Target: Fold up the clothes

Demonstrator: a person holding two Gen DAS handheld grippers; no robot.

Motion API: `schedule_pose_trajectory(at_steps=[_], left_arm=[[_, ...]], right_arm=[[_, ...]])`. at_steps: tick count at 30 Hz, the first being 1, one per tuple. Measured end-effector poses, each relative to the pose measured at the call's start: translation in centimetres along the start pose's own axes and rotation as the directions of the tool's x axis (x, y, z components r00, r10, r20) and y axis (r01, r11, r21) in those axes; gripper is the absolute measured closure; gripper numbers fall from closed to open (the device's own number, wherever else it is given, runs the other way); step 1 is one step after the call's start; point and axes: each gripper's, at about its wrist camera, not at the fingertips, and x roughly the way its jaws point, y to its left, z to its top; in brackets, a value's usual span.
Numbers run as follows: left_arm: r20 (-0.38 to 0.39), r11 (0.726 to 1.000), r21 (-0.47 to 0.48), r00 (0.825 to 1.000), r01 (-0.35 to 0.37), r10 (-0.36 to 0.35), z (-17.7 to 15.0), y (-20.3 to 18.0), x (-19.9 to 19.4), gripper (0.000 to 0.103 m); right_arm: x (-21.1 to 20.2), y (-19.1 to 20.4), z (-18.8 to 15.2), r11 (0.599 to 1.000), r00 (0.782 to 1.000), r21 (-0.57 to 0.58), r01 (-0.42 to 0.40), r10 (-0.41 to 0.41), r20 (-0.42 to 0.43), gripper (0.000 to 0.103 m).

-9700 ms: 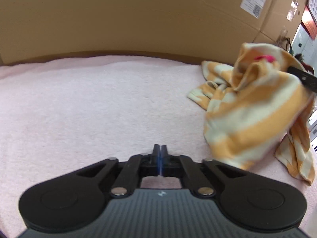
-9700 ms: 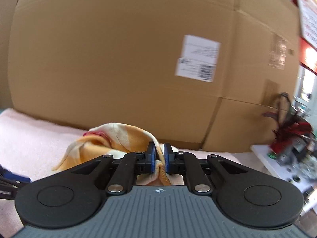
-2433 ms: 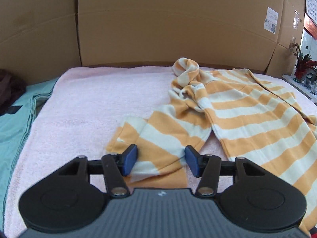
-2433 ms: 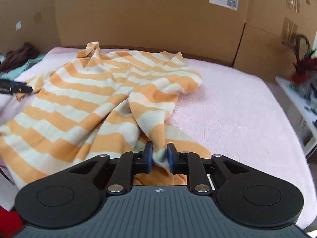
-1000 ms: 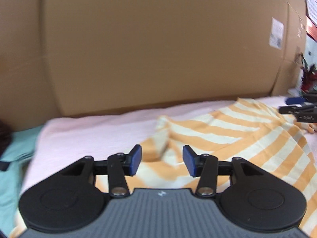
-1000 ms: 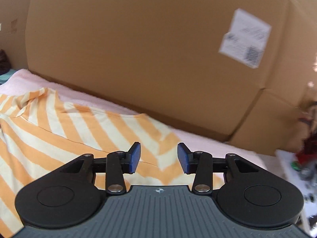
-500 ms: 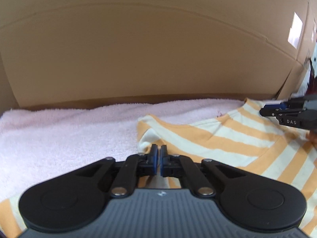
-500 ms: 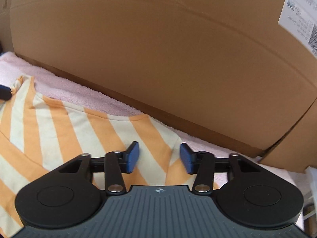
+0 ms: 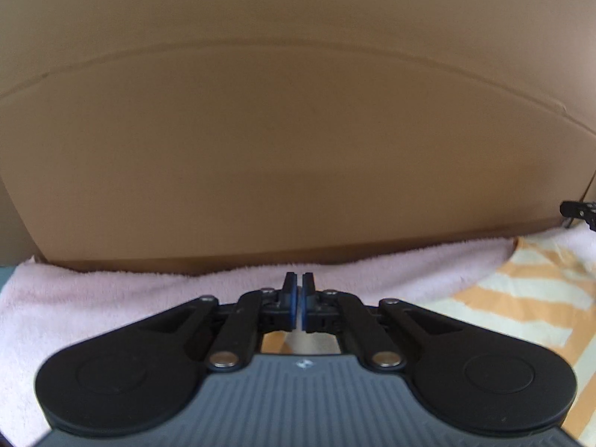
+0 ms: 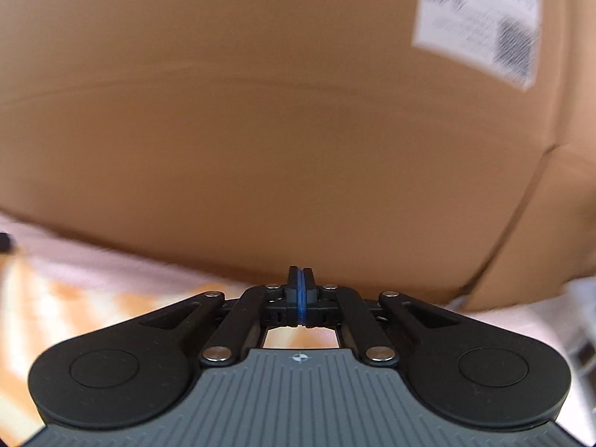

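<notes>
Left wrist view: the left gripper has its blue pads drawn together with only a thin slit between them, and whether cloth is pinched there cannot be told; the orange-and-cream striped garment lies on the pink towel in front of the cardboard box, spreading right of the gripper and under it; the right gripper's tip shows at the far right edge.

Right wrist view: the right gripper is fully pressed together; the striped garment, blurred, lies left of it and beneath it, below the cardboard box with its white label.
</notes>
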Motion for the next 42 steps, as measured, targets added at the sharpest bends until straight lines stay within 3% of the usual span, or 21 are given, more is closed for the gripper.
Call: schedule_pose_trajectory(at_steps=[2,4,5,7,9,11,14,16,17,18,19,20,22,27,30,33,35,38,42], left_arm=[[-0.026,0.998,-0.006,0.998,0.056,-0.056,0.1,0.5,-0.8,0.103],[-0.021,0.998,0.043,0.999,0.050,-0.049,-0.4,0.4,-2.4,0.103],[-0.031,0.997,0.063,0.998,0.051,-0.050,-0.8,0.5,-3.1,0.101],[-0.045,0.995,0.084,0.997,0.059,-0.055,-1.5,0.7,-4.0,0.098],[-0.051,0.994,0.086,0.996,0.071,-0.067,-2.0,0.7,-4.5,0.083],[-0.057,0.993,0.088,0.995,0.083,-0.078,-2.6,0.8,-4.9,0.061],[-0.088,0.988,0.076,0.987,0.138,-0.131,-2.9,-0.3,-4.0,0.061],[-0.094,0.983,0.091,0.984,0.157,-0.149,-3.4,-1.3,-3.5,0.061],[-0.101,0.987,0.083,0.986,0.140,-0.131,-3.6,-1.5,-2.9,0.064],[-0.078,0.990,0.073,0.990,0.124,-0.119,-3.7,-1.6,-2.7,0.067],[-0.068,0.992,0.062,0.992,0.111,-0.107,-3.5,-1.5,-2.7,0.078],[-0.058,0.994,0.052,0.994,0.098,-0.095,-3.3,-1.4,-2.6,0.089],[-0.051,0.996,0.000,0.995,0.091,-0.091,-2.7,-0.8,-2.4,0.095],[0.000,1.000,0.019,1.000,0.005,-0.005,-1.0,-0.6,-1.4,0.101],[-0.010,1.000,-0.007,1.000,-0.003,0.003,-0.5,0.1,-0.7,0.101],[-0.033,1.000,0.028,0.999,-0.011,0.012,-1.7,0.1,-1.2,0.101],[-0.009,1.000,0.030,1.000,0.005,-0.005,-2.4,0.4,-3.6,0.101],[0.044,0.998,0.064,0.999,0.000,-0.003,-3.6,0.4,-8.0,0.098],[0.071,0.997,0.071,0.997,0.022,-0.027,-6.4,0.0,-14.9,0.092]], right_arm=[[0.0,-1.0,0.2,0.998,0.999,0.052,-0.040,0.041,-0.021,0.103],[0.1,-1.3,0.2,0.992,0.991,0.054,-0.110,0.113,-0.069,0.097],[0.1,-1.2,0.0,0.991,0.988,0.033,-0.129,0.131,-0.085,0.087],[0.0,-0.9,-0.4,0.988,0.983,-0.009,-0.155,0.153,-0.104,0.049],[0.0,-0.7,-0.8,0.985,0.980,-0.026,-0.172,0.168,-0.104,0.038],[0.2,-0.7,-1.0,0.976,0.970,0.002,-0.218,0.216,-0.110,0.037],[0.9,0.1,-1.2,0.965,0.952,0.022,-0.263,0.263,-0.155,0.039],[0.7,1.2,-1.4,0.966,0.953,-0.013,-0.260,0.254,-0.164,0.065],[0.3,1.9,-1.6,0.968,0.961,-0.066,-0.242,0.229,-0.155,0.071],[-0.1,2.7,-1.7,0.968,0.968,-0.118,-0.223,0.205,-0.145,0.095],[-0.3,3.2,-1.6,0.966,0.973,-0.150,-0.209,0.190,-0.132,0.098],[-0.4,3.7,-1.4,0.965,0.977,-0.173,-0.198,0.179,-0.118,0.098],[-1.3,3.7,-1.0,0.970,0.986,-0.180,-0.165,0.156,-0.060,0.099],[-2.7,0.5,0.7,0.997,0.997,-0.050,-0.055,0.058,0.059,0.101],[-1.2,0.0,0.9,1.000,0.999,-0.024,0.013,-0.012,0.034,0.102],[0.9,0.8,-0.7,0.990,0.994,-0.115,0.085,-0.092,-0.053,0.103],[0.3,0.1,-1.4,0.992,0.993,-0.089,0.089,-0.096,-0.072,0.103],[-4.2,-2.7,-1.4,0.998,0.999,0.048,0.050,-0.049,-0.019,0.100],[-12.7,-5.3,-3.0,0.994,0.999,0.104,-0.045,0.043,0.026,0.083]])
